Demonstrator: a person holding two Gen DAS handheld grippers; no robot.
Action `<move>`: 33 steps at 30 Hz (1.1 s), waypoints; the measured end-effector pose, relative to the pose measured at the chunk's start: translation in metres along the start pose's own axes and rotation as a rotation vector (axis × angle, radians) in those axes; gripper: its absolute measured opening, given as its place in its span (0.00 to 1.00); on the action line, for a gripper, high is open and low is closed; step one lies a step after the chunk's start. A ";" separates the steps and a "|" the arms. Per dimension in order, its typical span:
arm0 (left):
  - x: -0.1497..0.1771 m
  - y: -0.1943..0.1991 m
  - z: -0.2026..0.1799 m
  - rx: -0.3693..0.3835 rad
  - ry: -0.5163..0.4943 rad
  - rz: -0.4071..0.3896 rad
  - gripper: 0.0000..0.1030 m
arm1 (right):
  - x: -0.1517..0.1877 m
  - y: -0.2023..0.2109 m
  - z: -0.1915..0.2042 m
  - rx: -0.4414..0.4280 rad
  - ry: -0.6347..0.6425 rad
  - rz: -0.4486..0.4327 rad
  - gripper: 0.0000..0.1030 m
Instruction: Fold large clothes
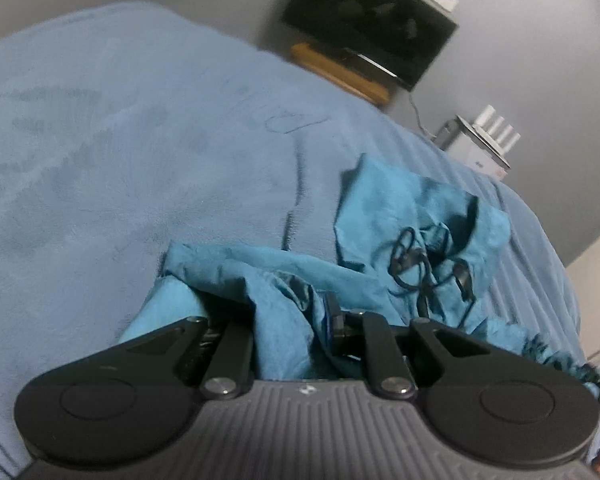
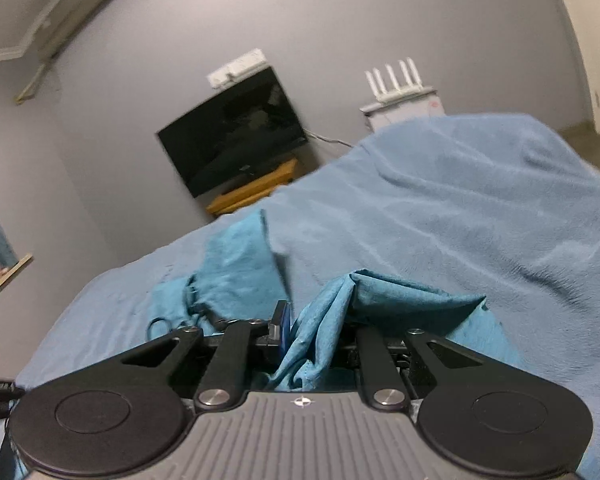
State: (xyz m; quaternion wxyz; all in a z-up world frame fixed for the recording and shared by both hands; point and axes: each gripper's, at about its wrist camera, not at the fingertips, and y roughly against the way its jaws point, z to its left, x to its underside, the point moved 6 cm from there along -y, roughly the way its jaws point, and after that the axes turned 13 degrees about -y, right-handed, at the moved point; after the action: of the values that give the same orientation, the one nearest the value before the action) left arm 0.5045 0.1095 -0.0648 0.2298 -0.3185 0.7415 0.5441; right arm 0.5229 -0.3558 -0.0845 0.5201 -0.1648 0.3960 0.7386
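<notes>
A teal garment (image 1: pixel 412 216) with a black drawstring (image 1: pixel 420 268) lies crumpled on a light blue blanket (image 1: pixel 140 160) over a bed. My left gripper (image 1: pixel 284 320) is shut on a bunched fold of this cloth, which drapes over and hides its fingertips. In the right wrist view the same teal garment (image 2: pixel 236 272) stretches leftward, and my right gripper (image 2: pixel 312 340) is shut on another gathered edge of it. The cloth spills between the jaws toward the camera. The garment hangs slack between the two grips.
A dark television (image 1: pixel 372 20) on a wooden stand (image 1: pixel 340 72) is against the grey wall beyond the bed. A white router with antennas (image 2: pixel 400 80) sits on a box by the bed's far corner. An air conditioner (image 2: pixel 72 4) hangs high on the wall.
</notes>
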 end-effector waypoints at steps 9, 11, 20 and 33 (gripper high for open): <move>0.024 0.033 0.054 0.009 0.232 -0.117 0.72 | 0.025 -0.035 -0.021 0.013 -0.088 0.046 0.62; 0.031 0.050 0.064 -0.011 0.223 -0.153 0.72 | 0.028 -0.019 -0.023 0.006 -0.063 0.002 0.66; 0.044 0.070 0.030 -0.138 -0.287 -0.166 0.73 | 0.028 0.031 -0.037 0.037 0.072 -0.050 0.69; 0.123 0.013 0.011 -0.333 -0.453 0.092 0.85 | 0.087 -0.011 -0.057 0.277 0.327 0.067 0.63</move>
State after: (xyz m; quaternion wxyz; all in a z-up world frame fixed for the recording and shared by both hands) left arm 0.4099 0.0952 -0.1436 0.3092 -0.1881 0.5851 0.7257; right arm 0.4881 -0.3420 -0.1817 0.4418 -0.1961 0.5781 0.6574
